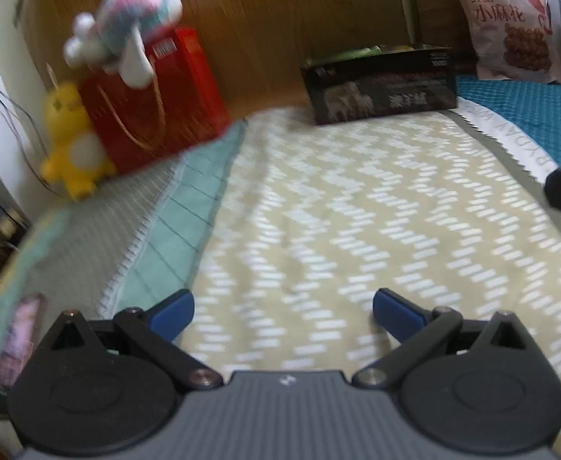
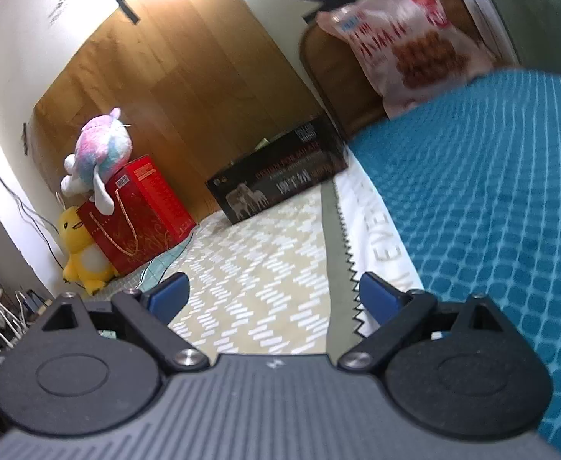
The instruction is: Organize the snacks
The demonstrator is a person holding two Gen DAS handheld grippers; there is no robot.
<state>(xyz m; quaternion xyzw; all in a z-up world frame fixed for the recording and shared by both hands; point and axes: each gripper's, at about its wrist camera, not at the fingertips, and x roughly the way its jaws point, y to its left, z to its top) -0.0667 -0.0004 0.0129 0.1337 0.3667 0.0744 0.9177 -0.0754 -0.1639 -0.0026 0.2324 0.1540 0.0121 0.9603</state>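
Bed surface, chevron blanket (image 1: 318, 207): snack bag (image 2: 407, 34) upright at upper right of frame, beyond dark open box (image 2: 280, 174), lying ahead-right of right gripper (image 2: 272, 299), likely the nearer; left gripper (image 1: 284, 312) likewise spread and empty.

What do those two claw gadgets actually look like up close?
Both look alike. The left gripper and right gripper each have a ribbed grey body with a small white logo, two round black discs, black link arms with silver screws, and blue fingertips.
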